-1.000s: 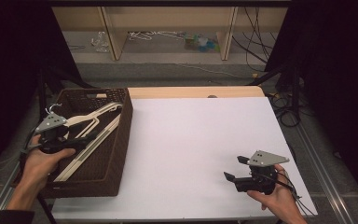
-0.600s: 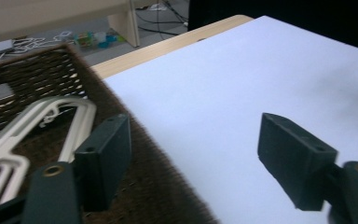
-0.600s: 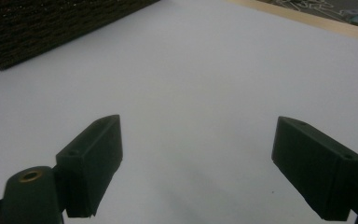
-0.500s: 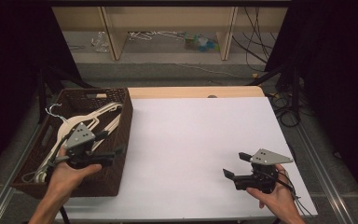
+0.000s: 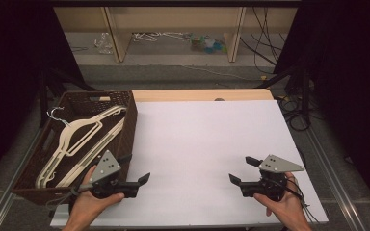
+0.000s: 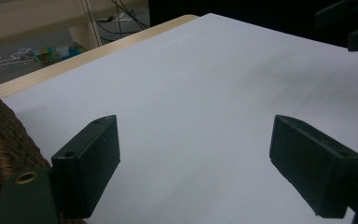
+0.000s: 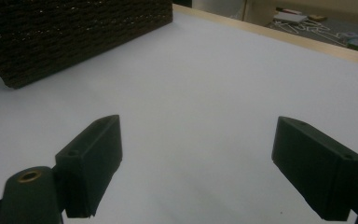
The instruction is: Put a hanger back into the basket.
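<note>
Hangers [image 5: 79,139]: several pale clothes hangers lie stacked lengthwise in the dark wicker basket [image 5: 125,125] at the table's left edge, hooks toward the far corner; no gripper touches them.

Basket: it sits half on the white table [image 5: 197,134], its near end overhanging the front edge. A knock from the left hand could well tip it or slide it off.

Left gripper [image 5: 137,169]: released and empty, held just beside the basket's near right corner and pointing across the table. Its jaws have just been opening and nothing lies between them; in the left gripper view they stand wide over bare white surface, with the woven wall at the left margin.

Right gripper [image 5: 238,169]: also spread wide and holding nothing, low over the table's near right, well apart from the basket, which fills the far corner of the right gripper view.

Risk, tangling: the hangers overlap and the wire hooks [image 5: 58,115] cross. Lifting one would likely drag a neighbour, which could fall outside the basket.

Risk, grip: a hanger's arm is thin and smooth. A pinch off centre may let it swing or slip out once raised.

Risk, reach: the basket wall stands between the left gripper and the stack, so a low approach would probably catch the rim and shove the basket.

Risk, cables: each gripper's trailing cable [image 5: 301,195] could snag near the table edge.
</note>
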A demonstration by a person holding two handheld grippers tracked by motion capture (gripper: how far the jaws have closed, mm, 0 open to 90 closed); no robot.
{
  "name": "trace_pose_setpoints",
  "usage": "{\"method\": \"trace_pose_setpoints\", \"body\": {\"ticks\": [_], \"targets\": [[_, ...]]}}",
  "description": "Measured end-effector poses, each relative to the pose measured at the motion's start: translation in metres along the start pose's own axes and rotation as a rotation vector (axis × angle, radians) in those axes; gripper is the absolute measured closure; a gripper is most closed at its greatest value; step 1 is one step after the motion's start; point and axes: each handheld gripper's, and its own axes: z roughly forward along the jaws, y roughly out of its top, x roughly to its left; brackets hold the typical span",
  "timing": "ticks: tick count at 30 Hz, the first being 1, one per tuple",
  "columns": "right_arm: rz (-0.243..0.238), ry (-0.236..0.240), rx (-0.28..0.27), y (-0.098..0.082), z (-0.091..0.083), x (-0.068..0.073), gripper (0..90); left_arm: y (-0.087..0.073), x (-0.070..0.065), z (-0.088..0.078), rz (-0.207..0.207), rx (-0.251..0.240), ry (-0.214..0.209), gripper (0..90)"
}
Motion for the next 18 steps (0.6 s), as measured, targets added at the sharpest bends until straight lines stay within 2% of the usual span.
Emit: {"method": "trace_pose_setpoints", "body": {"ticks": [3, 5, 6, 7, 8, 9, 10, 11, 12, 13, 15, 17, 18], "targets": [[-0.001, -0.004, -0.015, -0.001, -0.002, 0.001, 16.8, -0.006, -0.008, 0.003, 0.002, -0.011, 0.003, 16.1], [-0.008, 0.003, -0.022, -0.001, -0.004, 0.002, 16.8, -0.01, -0.012, 0.005, -0.009, -0.025, -0.021, 16.1], [-0.013, -0.01, -0.032, -0.001, -0.004, 0.003, 16.7, -0.011, -0.013, 0.005, 0.009, -0.036, -0.026, 16.2], [-0.01, 0.004, -0.037, -0.002, -0.005, 0.004, 16.7, -0.013, -0.015, 0.003, 0.009, -0.038, -0.015, 16.1], [-0.011, -0.01, -0.045, -0.002, -0.006, 0.005, 16.7, -0.013, -0.016, 0.003, 0.013, -0.044, -0.013, 16.1], [-0.006, 0.004, -0.043, -0.002, -0.007, 0.006, 16.7, -0.015, -0.017, 0.002, 0.001, -0.058, -0.015, 16.1], [-0.011, -0.009, -0.051, -0.003, -0.008, 0.008, 16.7, -0.017, -0.018, 0.0, -0.003, -0.061, -0.014, 16.1], [-0.015, 0.0, -0.047, -0.003, -0.009, 0.009, 16.7, -0.02, -0.019, -0.001, -0.008, -0.065, -0.013, 16.1], [-0.013, 0.005, -0.058, -0.004, -0.009, 0.011, 16.7, -0.022, -0.019, -0.002, 0.006, -0.074, -0.016, 16.1], [-0.021, 0.003, -0.051, -0.004, -0.01, 0.012, 16.7, -0.024, -0.02, -0.003, -0.006, -0.074, -0.017, 16.1], [-0.022, 0.005, -0.055, -0.006, -0.012, 0.014, 16.7, -0.027, -0.02, -0.005, 0.011, -0.067, -0.016, 16.1], [-0.023, 0.004, -0.053, -0.007, -0.015, 0.015, 16.7, -0.029, -0.021, -0.006, -0.008, -0.071, -0.006, 16.1], [-0.02, 0.004, -0.053, -0.008, -0.016, 0.016, 16.7, -0.029, -0.02, -0.006, -0.004, -0.075, -0.005, 16.1]]}}
